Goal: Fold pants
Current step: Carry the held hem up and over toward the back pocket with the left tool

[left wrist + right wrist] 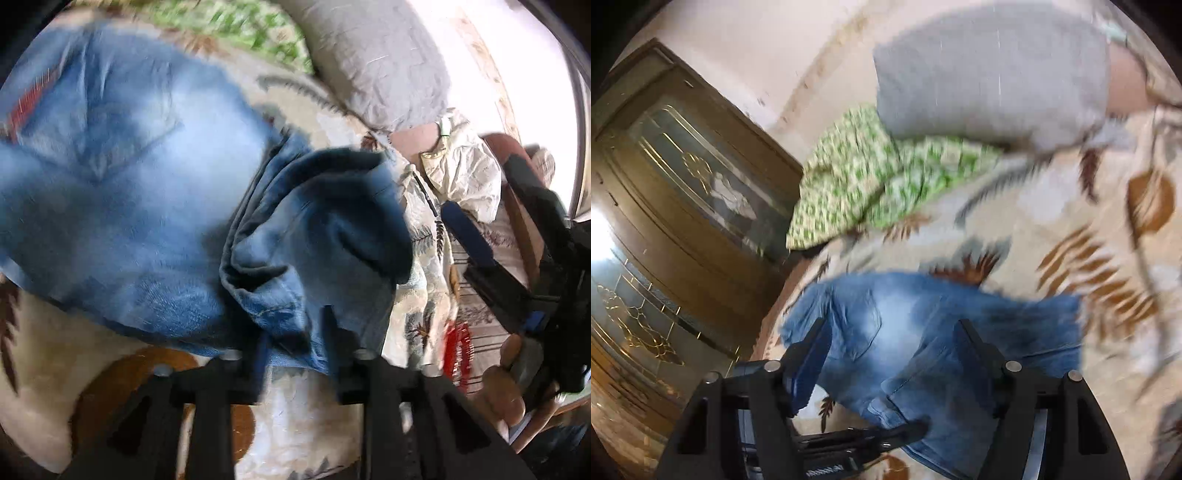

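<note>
The pants are showing as faded blue denim, soft and matt, with stitched seams. Under them the bedspread is looking like a smooth printed cloth with brown leaves. Beyond the pants, a grey pillow is lying in a dull woven cover, with a green patterned cloth beside it. Left of the pants, a wooden door is gleaming, its glass panels catching light. The gripper fingers nearest the denim are looking like matt black plastic.

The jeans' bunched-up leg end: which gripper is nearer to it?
Left. The left gripper has the bunched leg end right at its open fingertips. The right gripper hangs over the seat and back pocket.
</note>
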Demonstrator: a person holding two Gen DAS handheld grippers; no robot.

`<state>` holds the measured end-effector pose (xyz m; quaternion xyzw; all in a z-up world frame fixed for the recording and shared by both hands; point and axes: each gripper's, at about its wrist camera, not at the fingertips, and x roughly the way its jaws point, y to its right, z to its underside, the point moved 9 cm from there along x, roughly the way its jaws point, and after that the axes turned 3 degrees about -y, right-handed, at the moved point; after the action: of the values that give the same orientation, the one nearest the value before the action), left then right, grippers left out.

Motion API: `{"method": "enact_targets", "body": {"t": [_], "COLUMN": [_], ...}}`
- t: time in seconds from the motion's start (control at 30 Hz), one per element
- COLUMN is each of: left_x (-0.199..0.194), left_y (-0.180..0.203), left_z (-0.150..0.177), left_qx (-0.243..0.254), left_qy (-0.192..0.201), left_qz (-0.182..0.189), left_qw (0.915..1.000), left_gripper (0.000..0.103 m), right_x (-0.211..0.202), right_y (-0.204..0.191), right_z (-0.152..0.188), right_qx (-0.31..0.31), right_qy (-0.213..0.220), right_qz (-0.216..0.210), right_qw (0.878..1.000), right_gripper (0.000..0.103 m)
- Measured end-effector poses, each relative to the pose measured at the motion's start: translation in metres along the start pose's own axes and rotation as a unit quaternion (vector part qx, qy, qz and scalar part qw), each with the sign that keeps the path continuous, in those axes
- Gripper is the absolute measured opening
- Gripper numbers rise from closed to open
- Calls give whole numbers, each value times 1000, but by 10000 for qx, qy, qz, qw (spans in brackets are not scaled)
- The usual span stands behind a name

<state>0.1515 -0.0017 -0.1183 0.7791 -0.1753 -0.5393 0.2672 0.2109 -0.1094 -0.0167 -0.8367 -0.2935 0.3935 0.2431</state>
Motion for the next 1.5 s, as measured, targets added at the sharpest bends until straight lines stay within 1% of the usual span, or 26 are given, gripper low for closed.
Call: {"method": "enact_targets", "body": {"t": [0.03,0.07,0.17,0.23,0.27,0.3,0.33,0.37,0.4,0.47,0.57,0.63,0.73,0.8,0.87,0.93,1.0,1.07,1.13,1.2,1.23,1.27,1.3,1.33,1.4,1.5], "left_x": [-2,-7,-5,2,5,6,9,10,11,10,-12,-27,-42,-34,-13,1,6,5,4,2,-2,-7,-9,-12,-18,-28], "left_y": [2,0,-10,-19,-25,-28,-30,-31,-31,-27,-16,-9,-11,-22,-38,-46,-46,-40,-37,-37,-38,-36,-33,-29,-24,-23], "left_z": [-2,-2,-8,-14,-16,-17,-19,-20,-21,-21,-20,-20,-21,-22,-22,-18,-18,-19,-19,-19,-18,-18,-19,-19,-20,-21], "left_qx": [53,84,37,-2,-41,-81,-94,-42,71,242,469,510,561,448,325,256,334,488,613,597,603,630,672,715,780,817], "left_qy": [68,116,59,49,65,73,93,156,171,200,486,593,688,518,246,22,43,116,169,196,234,304,347,385,497,628], "left_qz": [-2,1,-49,-276,-363,-407,-474,-625,-773,-908,-997,-912,-1036,-1153,-1404,-1507,-1658,-1785,-1838,-1769,-1757,-1724,-1645,-1555,-1496,-1512], "left_qw": [10000,9999,10000,9996,9993,9991,9988,9979,9968,9954,9927,9928,9907,9910,9893,9882,9856,9827,9809,9822,9823,9825,9835,9845,9844,9831], "left_gripper": [52,54,55,56,56,54,45,36,26,23,22,22,21,21,22,22,23,24,28,34,39,43,51,58,58,58], "right_x": [-5,-5,-2,8,11,14,23,25,27,31,30,29,23,29,44,59,74,78,68,50,42,36,28,20,6,-12], "right_y": [6,10,26,39,43,48,52,55,57,60,56,48,30,27,36,48,64,68,60,48,44,41,38,35,34,41], "right_z": [-1,-1,8,17,20,26,31,34,36,38,33,22,6,0,9,21,35,40,33,24,23,23,23,23,22,18], "right_qx": [12,18,53,48,25,-28,-143,-214,-294,-478,-562,-649,-712,-686,-501,-366,-240,88,209,106,77,49,15,5,41,279], "right_qy": [52,27,-134,-374,-476,-596,-737,-757,-753,-670,-527,-432,-282,-369,-621,-790,-1023,-1197,-1137,-931,-881,-849,-772,-670,-536,-322], "right_qz": [142,263,647,998,1074,1192,1408,1514,1611,1916,1956,1945,1792,1650,1504,1615,1787,1623,1413,1331,1302,1279,1235,1169,1068,1100], "right_qw": [9999,9996,9978,9943,9931,9911,9872,9853,9836,9780,9777,9778,9808,9832,9854,9830,9783,9794,9832,9867,9875,9881,9893,9909,9928,9930], "right_gripper": [72,72,71,70,67,63,49,36,32,19,13,8,7,7,7,7,8,8,8,12,23,44,59,80,82,82]}}
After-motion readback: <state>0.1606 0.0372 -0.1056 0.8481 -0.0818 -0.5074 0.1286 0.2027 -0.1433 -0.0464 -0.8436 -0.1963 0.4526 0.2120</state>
